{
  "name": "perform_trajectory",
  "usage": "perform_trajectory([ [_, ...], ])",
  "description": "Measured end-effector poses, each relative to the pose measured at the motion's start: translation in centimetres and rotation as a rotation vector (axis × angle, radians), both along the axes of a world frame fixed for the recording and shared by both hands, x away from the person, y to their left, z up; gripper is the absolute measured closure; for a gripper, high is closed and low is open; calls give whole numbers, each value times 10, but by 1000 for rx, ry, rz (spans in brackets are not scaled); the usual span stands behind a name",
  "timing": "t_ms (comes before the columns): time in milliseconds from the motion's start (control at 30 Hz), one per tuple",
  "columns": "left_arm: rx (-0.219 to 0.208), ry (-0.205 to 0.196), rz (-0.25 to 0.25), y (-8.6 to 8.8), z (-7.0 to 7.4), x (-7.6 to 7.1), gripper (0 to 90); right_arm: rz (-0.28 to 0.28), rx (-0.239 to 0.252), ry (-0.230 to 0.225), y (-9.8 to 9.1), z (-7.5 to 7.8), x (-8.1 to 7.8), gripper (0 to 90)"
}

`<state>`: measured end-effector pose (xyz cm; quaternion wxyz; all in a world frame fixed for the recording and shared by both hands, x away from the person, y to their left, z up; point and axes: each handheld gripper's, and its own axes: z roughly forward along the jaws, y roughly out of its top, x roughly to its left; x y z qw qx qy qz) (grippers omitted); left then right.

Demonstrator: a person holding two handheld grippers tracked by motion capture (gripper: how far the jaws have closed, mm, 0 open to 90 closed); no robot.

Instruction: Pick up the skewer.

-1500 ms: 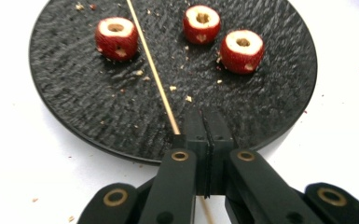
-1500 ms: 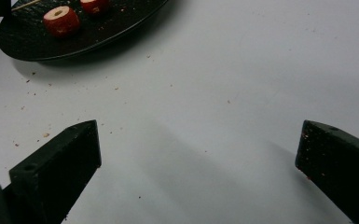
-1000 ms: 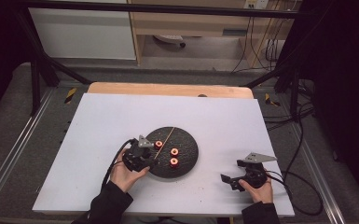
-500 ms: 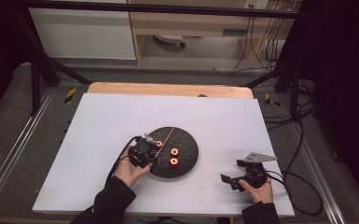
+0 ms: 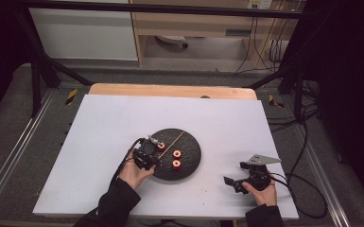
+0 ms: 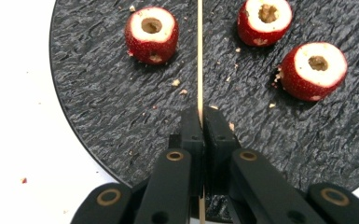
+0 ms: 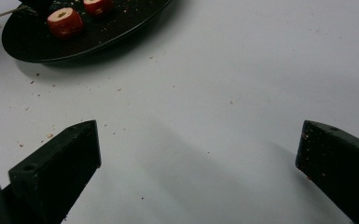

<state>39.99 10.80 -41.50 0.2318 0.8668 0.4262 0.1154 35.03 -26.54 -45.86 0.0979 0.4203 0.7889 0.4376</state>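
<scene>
The left gripper (image 6: 200,122) has just pinched its jaws onto a thin pale wooden skewer (image 6: 199,56), which runs straight up the frame's middle across the round black textured plate (image 6: 98,107), passing between three cored red fruit pieces (image 6: 152,33). The right gripper (image 7: 198,154) sits wide open over bare white table (image 7: 224,70), lower right.

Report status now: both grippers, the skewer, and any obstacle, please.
Left gripper just closed on skewer. Right gripper open, over table. Three cored fruits flank skewer.

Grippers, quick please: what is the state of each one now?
Left gripper: just closed on the wooden skewer.
Right gripper: open, holding nothing.
</scene>
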Motion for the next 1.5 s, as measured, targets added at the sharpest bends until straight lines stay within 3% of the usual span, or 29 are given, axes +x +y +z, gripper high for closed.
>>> perform_trajectory([
  [200,-35,-32,2,8,3,-3,879,-1,-1,1,0,0,0,5],
  [400,-71,-75,-34,21,8,-10,879,-3,-1,0,0,0,0,5],
  [800,-191,-170,-73,63,10,-30,879,-8,-7,4,1,-1,0,5],
  [1133,-286,-220,-72,97,3,-52,879,-21,2,16,2,0,0,5],
  [1500,-324,-239,-104,115,-5,-67,879,-47,5,29,5,5,3,5],
])
